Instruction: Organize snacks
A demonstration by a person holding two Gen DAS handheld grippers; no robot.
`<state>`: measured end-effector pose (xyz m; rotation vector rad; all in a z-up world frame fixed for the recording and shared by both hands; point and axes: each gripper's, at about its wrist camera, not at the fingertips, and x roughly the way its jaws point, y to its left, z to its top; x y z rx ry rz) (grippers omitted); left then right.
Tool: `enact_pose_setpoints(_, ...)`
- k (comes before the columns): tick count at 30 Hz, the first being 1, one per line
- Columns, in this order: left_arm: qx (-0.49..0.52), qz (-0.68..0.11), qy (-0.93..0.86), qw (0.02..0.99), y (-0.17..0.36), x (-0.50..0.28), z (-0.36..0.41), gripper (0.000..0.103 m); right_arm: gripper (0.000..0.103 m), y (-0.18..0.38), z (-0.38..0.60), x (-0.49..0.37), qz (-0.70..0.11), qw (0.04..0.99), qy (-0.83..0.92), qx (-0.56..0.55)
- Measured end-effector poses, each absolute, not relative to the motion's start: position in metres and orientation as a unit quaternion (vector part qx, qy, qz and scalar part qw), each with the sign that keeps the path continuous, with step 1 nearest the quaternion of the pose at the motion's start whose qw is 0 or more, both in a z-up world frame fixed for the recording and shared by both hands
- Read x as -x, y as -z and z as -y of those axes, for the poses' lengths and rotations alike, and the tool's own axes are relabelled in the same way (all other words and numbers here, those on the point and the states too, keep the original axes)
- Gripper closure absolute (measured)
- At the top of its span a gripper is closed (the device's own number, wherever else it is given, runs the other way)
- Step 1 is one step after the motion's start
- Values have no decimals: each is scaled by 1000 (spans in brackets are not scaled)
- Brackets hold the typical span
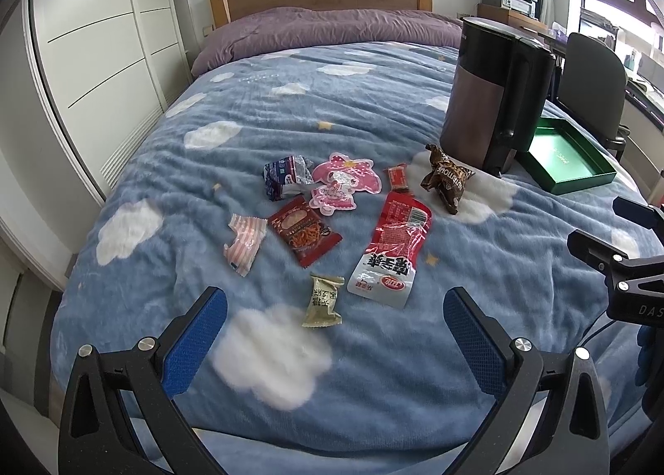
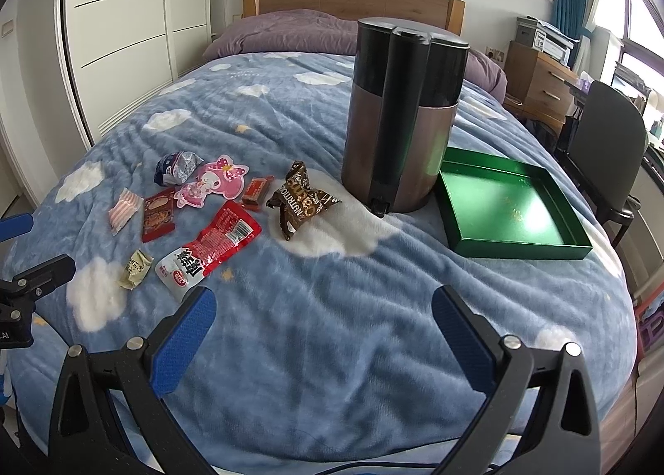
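**Green tray bare, snacks scattered: sorting not begun**

Fleece cloud-print bed (image 2: 332, 329) carrying eight or so loose snack packets: large red pouch (image 2: 216, 244), brown crumpled bag (image 2: 301, 201), pink character packet (image 2: 216, 182), small beige sweet (image 2: 135, 269), others clustered left of the brown bin (image 2: 398, 118). Green tray (image 2: 510, 205) just right of the bin, nothing inside. Left tongs (image 1: 336, 334) spread wide, hovering near the beige sweet (image 1: 323, 300), pinching nothing. Right tongs (image 2: 323, 334) likewise spread and unloaded. Judged stage: start; every packet apparently left to move, probably into the tray.
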<state>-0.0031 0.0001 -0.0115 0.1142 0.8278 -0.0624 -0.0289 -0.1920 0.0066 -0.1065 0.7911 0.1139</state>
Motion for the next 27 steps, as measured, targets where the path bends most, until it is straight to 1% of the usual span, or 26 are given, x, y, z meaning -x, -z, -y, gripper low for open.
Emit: enact_pose_setpoints(27,-58,-411,29,909,14,2,-2,1,0,-5,192,29,-386,920,-56,44)
